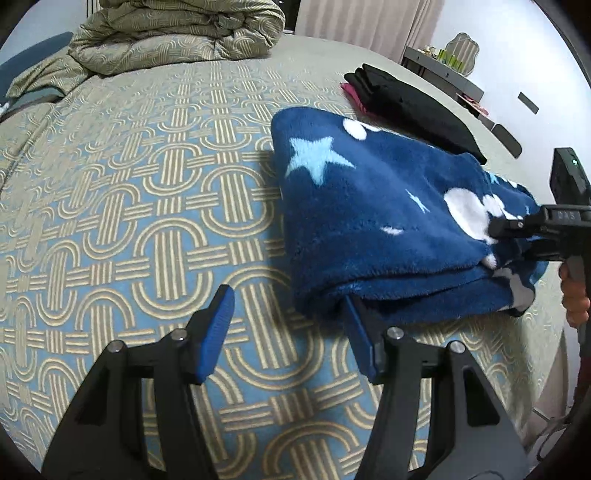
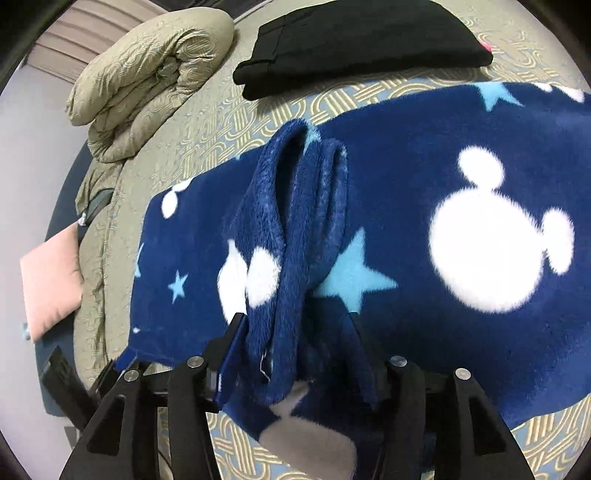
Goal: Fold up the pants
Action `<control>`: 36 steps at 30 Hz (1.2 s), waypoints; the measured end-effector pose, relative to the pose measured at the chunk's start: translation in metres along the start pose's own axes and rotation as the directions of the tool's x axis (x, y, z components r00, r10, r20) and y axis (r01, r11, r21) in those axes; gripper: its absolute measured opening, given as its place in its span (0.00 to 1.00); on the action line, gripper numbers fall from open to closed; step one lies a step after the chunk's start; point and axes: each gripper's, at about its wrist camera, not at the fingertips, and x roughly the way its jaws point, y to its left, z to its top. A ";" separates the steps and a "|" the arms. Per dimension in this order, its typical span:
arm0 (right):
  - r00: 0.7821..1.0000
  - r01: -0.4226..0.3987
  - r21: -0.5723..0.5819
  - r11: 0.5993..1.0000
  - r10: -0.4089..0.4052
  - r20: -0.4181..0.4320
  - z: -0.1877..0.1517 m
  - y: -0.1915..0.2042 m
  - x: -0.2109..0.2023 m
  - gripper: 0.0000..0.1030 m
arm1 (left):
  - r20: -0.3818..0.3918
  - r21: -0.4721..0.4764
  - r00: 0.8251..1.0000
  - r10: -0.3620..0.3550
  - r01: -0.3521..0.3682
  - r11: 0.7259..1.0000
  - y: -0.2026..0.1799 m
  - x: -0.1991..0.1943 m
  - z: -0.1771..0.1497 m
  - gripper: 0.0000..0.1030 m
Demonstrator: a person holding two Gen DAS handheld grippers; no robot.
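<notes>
Bed (image 1: 122,206) with looped tan-and-blue cover; rolled quilt (image 1: 177,33) far left, black folded garment (image 1: 417,107) far right. Folded navy fleece pants (image 1: 373,221), starred, lying near right. Left gripper (image 1: 291,328) spread open, one finger under the fold. Right gripper (image 2: 295,332) clamped on bunched pants edge.

1. The left wrist view looks low across the bed (image 1: 129,192), close beside the pants (image 1: 369,221).
2. The right wrist view looks down, nearly against the pants (image 2: 443,221).
3. Both share the pants and the black garment (image 1: 417,107) (image 2: 362,40).
</notes>
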 end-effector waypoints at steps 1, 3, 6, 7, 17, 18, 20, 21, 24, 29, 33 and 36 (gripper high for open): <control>1.000 0.002 0.001 1.000 -0.002 0.000 -0.005 0.000 0.000 0.53 | -0.003 -0.001 1.000 0.019 -0.019 1.000 0.000 0.003 0.001 0.58; 1.000 -0.006 0.026 1.000 0.006 0.006 -0.010 -0.010 -0.003 0.53 | -0.021 -0.023 0.997 0.069 -0.069 0.997 0.006 0.008 -0.002 0.63; 1.000 -0.017 0.057 0.998 0.016 0.027 -0.009 -0.008 -0.006 0.53 | -0.038 -0.076 0.996 0.086 -0.089 0.993 0.019 0.014 -0.007 0.66; 0.999 -0.016 0.058 0.998 0.014 0.033 -0.011 -0.010 -0.009 0.53 | -0.045 -0.092 0.995 0.084 -0.088 0.992 0.022 0.015 -0.009 0.66; 0.988 -0.019 -0.010 1.000 0.020 0.156 -0.010 0.019 -0.035 0.53 | -0.024 -0.069 0.999 0.038 -0.039 0.997 0.012 -0.014 -0.013 0.66; 0.984 -0.023 -0.031 0.999 0.028 0.174 -0.009 0.025 -0.038 0.53 | 0.000 -0.082 1.000 0.006 -0.006 0.997 0.011 -0.025 -0.009 0.66; 0.978 -0.007 -0.099 0.995 0.028 0.207 -0.006 0.043 -0.041 0.53 | 0.044 -0.081 0.998 -0.037 0.040 0.996 0.005 -0.037 0.003 0.65; 0.977 0.010 -0.125 0.992 0.017 0.212 -0.004 0.050 -0.040 0.48 | 0.061 -0.073 0.997 -0.053 0.057 0.996 0.001 -0.041 0.010 0.64; 0.975 0.082 -0.192 0.978 -0.039 0.220 0.009 0.073 -0.032 0.29 | 0.103 -0.031 0.987 -0.123 0.127 0.991 -0.020 -0.043 0.037 0.63; 0.966 0.131 -0.208 0.969 -0.078 0.245 0.047 0.077 -0.003 0.24 | 0.043 0.040 0.988 -0.151 0.149 0.988 -0.055 -0.001 0.053 0.62; 0.967 0.206 -0.095 0.974 -0.187 0.174 0.080 0.025 0.047 0.03 | -0.058 0.013 0.998 -0.028 0.028 1.000 -0.043 0.056 0.043 0.61; 0.974 0.149 -0.088 0.985 -0.130 0.187 0.079 0.018 0.038 0.02 | -0.037 0.028 0.999 -0.029 0.030 0.999 -0.044 0.050 0.042 0.61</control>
